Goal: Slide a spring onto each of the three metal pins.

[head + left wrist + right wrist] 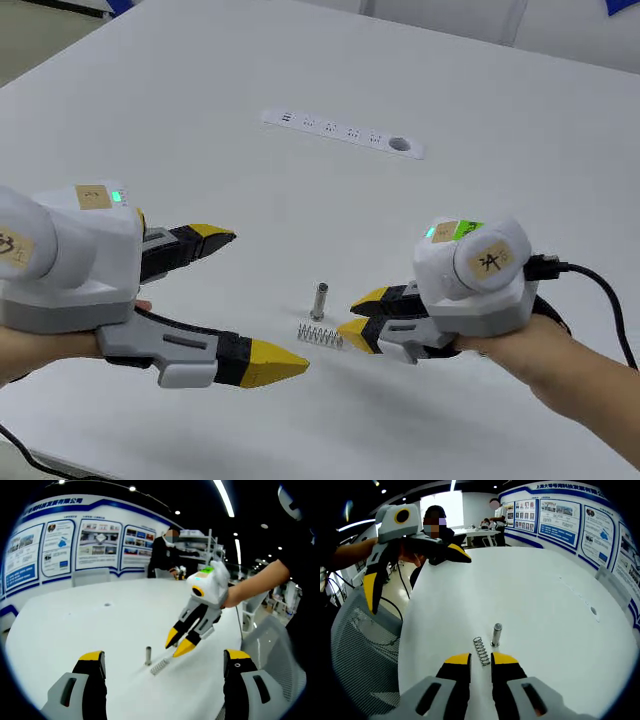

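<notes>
Metal pin [320,300] stands upright on the surface [200,90]. Spring [320,335] lies flat just in front of the pin, on the person's side, not touching it. Power strip [343,133] is well behind the pin, on the same surface. Left hand-held gripper [265,302] is left of the pin, near it. Right hand-held gripper [349,316] is just right of the pin, tips beside the spring's right end; contact unclear.

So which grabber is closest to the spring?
The right gripper: its yellow tips sit just beside the spring; the left gripper is farther off, jaws wide.
</notes>
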A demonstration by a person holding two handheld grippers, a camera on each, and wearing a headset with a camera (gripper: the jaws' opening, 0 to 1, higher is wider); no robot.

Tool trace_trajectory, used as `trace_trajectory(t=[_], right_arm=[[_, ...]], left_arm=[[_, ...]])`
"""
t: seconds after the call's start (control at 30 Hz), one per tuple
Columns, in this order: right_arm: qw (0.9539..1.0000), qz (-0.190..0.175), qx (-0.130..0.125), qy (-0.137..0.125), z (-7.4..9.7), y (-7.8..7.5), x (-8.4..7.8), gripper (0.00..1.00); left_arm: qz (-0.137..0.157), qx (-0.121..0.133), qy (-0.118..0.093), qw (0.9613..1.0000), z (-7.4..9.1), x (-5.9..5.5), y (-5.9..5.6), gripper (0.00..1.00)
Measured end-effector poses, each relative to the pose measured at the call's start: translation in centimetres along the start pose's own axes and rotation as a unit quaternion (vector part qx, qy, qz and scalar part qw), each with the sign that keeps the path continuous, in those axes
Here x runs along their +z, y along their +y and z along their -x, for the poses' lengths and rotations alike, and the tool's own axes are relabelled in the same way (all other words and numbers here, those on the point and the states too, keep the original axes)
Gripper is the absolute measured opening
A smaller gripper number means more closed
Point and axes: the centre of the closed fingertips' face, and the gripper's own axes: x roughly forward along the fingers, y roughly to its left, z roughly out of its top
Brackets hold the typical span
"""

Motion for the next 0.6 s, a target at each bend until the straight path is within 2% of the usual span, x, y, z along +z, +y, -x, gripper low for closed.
trace_trajectory(t=[0.23,0.4,0.6], right_arm=[[0.9993,0.019,0.003,0.033,-1.8,-0.3,-1.4,0.16],[0.9987,0.021,0.006,0.047,-2.6,-0.4,-2.0,0.16],[0.9968,0.044,0.010,0.067,-3.4,-0.6,-2.9,0.16]], left_arm=[[0.011,0.000,0.014,0.9998,0.0,-1.5,-0.3,0.99],[0.021,0.007,0.010,0.9997,0.3,-1.7,0.0,0.99],[0.025,0.014,0.009,0.9996,0.6,-1.7,0.5,0.99]])
